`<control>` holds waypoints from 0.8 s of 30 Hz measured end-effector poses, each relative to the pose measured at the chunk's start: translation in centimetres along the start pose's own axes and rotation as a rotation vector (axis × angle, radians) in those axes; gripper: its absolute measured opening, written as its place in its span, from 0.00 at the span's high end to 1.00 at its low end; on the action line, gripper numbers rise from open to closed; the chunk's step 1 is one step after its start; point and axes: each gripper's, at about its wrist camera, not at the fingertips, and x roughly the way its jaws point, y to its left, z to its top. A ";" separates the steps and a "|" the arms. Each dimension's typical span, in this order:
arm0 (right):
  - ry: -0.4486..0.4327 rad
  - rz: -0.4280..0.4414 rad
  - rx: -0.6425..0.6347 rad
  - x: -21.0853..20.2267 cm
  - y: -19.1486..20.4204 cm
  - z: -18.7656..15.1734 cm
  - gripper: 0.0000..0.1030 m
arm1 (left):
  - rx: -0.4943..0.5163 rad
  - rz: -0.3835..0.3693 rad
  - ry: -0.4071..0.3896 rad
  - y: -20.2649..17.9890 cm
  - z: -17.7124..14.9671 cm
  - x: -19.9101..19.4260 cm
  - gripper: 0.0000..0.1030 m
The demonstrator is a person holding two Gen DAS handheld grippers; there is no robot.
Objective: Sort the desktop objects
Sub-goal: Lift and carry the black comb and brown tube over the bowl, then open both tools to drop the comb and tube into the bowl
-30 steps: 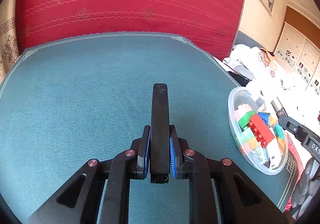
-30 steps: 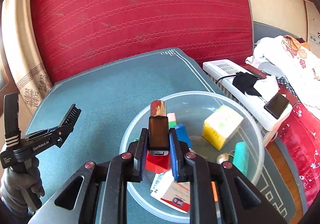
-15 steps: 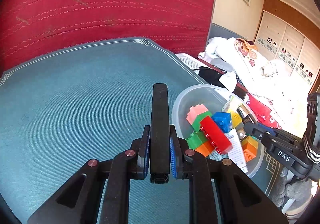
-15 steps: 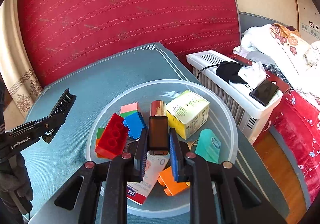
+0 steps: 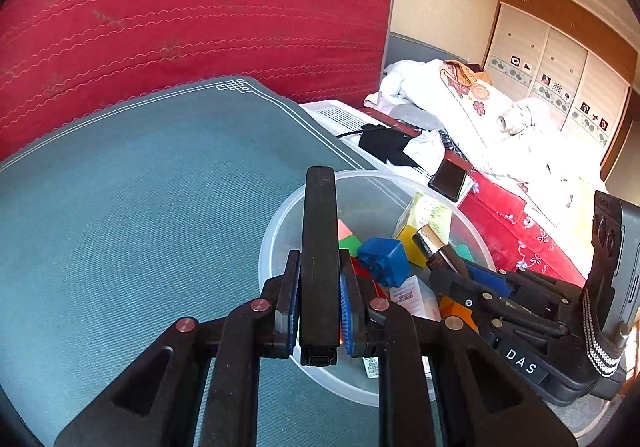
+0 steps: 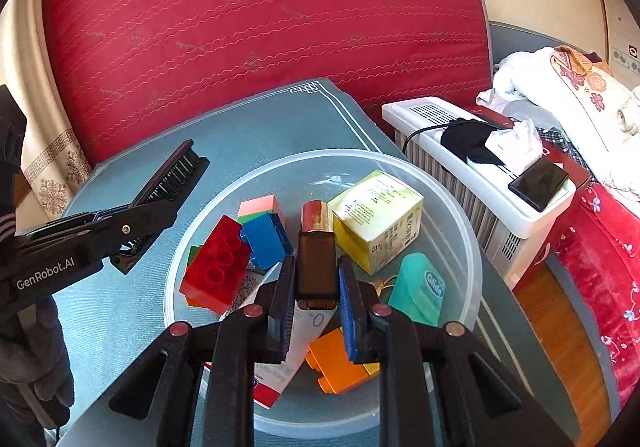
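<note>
Bowl of clear plastic (image 6: 460,215) sits on teal table (image 6: 256,127), packed with bricks and boxes. Left tool (image 5: 320,303) clamps a flat black bar (image 5: 319,231); right tool (image 6: 316,287) clamps a brown gold-capped tube (image 6: 316,247). Risk: tools collide above bowl, or tube bounces off yellow carton (image 6: 380,219) at 1 o'clock.
</note>
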 end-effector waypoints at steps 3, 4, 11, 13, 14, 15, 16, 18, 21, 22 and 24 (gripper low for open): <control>0.001 0.001 -0.001 0.1 0.0 -0.1 0.78 | 0.010 -0.008 0.003 -0.7 0.5 0.6 0.83; 0.000 0.000 -0.003 0.1 0.0 -0.1 0.78 | 0.012 -0.009 0.005 -0.9 0.7 0.9 0.83; -0.001 0.003 0.009 0.1 -0.4 0.1 0.78 | 0.016 -0.036 0.028 -1.7 1.3 2.3 0.82; 0.004 0.003 0.021 0.3 -0.7 0.1 0.78 | -0.003 -0.054 0.039 -1.7 1.5 2.8 0.82; 0.008 0.007 0.028 0.3 -0.8 0.1 0.78 | -0.016 -0.066 0.047 -1.6 1.6 3.0 0.82; 0.013 0.007 0.033 0.4 -0.9 0.2 0.77 | -0.028 -0.076 0.054 -1.5 1.7 3.3 0.81; 0.017 0.003 0.034 0.5 -1.0 0.2 0.74 | -0.037 -0.083 0.056 -1.4 1.8 3.4 0.81; 0.010 -0.009 0.033 0.3 -1.0 0.2 0.64 | -0.040 -0.087 0.048 -1.4 1.8 3.4 0.75; -0.007 -0.009 0.046 -0.1 -1.2 0.3 0.51 | -0.040 -0.089 0.029 -1.3 1.8 3.0 0.59; -0.012 -0.011 0.045 -0.3 -1.2 0.4 0.51 | -0.040 -0.084 0.023 -1.2 1.8 2.8 0.59; -0.018 -0.014 0.043 -0.5 -1.1 0.5 0.51 | -0.040 -0.069 0.013 -1.1 1.7 2.5 0.59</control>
